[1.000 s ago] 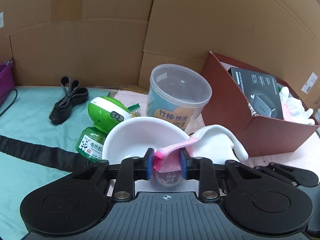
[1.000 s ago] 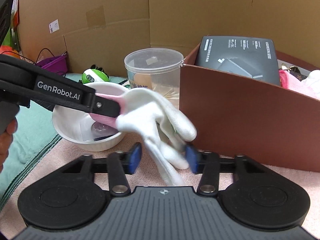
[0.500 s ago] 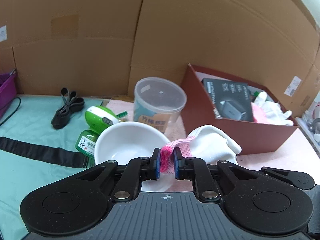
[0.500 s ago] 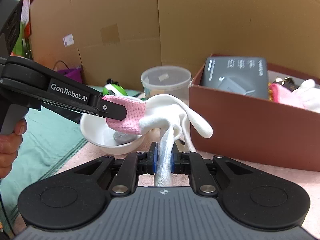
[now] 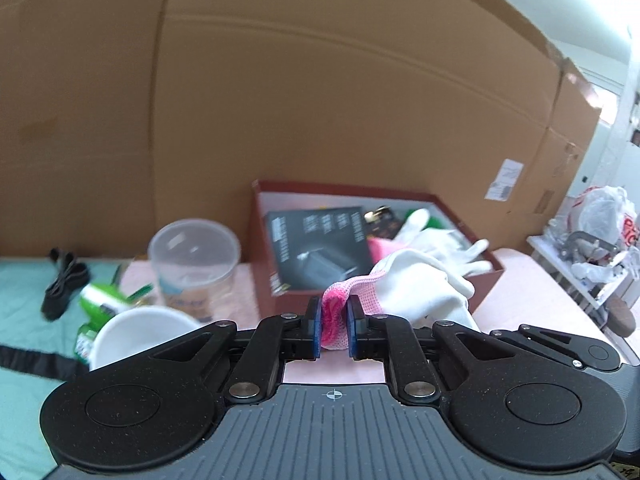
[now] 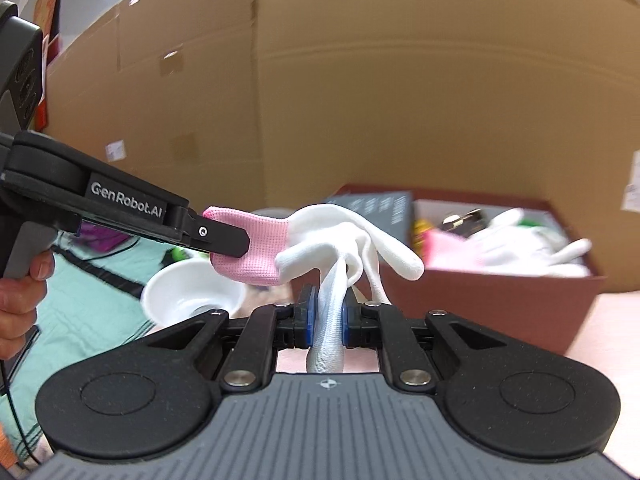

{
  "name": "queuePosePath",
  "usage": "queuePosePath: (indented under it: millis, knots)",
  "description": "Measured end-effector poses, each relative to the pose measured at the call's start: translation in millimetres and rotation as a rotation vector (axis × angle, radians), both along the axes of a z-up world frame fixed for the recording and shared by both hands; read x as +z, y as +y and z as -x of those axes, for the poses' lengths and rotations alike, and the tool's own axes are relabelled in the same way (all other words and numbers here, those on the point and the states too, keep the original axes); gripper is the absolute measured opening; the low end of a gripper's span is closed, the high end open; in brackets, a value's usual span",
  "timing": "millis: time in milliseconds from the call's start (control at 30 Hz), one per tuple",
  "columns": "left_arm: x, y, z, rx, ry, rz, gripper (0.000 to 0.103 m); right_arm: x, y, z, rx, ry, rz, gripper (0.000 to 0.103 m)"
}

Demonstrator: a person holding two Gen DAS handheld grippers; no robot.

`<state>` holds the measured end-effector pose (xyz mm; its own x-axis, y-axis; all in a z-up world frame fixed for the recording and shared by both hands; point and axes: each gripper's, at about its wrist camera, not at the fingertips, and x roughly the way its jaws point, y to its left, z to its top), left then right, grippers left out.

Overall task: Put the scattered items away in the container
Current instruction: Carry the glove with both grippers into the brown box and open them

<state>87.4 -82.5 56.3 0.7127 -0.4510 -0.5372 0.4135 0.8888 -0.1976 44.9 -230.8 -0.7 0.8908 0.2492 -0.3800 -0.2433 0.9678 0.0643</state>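
Though pinched by both tongs [image 5: 333,326], white glove [image 6: 340,240] limp, pink-cuffed.

**Glove pinched at cuff, in front of the red box**

Left gripper [image 5: 334,326] clamps the pink cuff of a white glove [image 5: 416,288]. Red box [image 5: 264,272] beyond holds a black carton [image 5: 320,248] and more gloves. Left of box: clear tub [image 5: 194,264], white bowl [image 5: 140,334], green bottle [image 5: 100,298].

Tall brown cardboard sheets [image 5: 320,100] stand as a wall behind the table, one carrying a white shipping label [image 5: 503,179]. At the far right, a white rack [image 5: 568,268] holds a crumpled white plastic bag with red print [image 5: 604,208]. A teal cloth [image 5: 24,292] covers the table's left part, a pink towel [image 5: 532,300] the right.
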Motion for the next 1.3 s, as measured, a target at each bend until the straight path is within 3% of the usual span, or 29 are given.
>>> queuePosePath:
  millis: [267,567,867,1300]
  knots:
    - [25.5,-49.3,-24.2,-0.061,-0.042,0.005,0.009,23.9,-50.8,-4.2,-0.101,-0.058,0.025,0.014]
    - [46.7,-55.5,-84.6,0.004,-0.066,-0.012,0.009,60.4,-74.7,-64.3,-0.073,-0.076,0.003,0.014]
    - [11.0,-51.9,-158.0,0.094,0.036,-0.059,0.009,41.4,-61.3,-136.0,-0.029,0.015,0.034,0.014]
    - [-25.0,-50.2,-195.5,0.125,0.090,-0.105,0.010,5.9,-51.8,-185.6,-0.026,0.095,0.056,0.016]
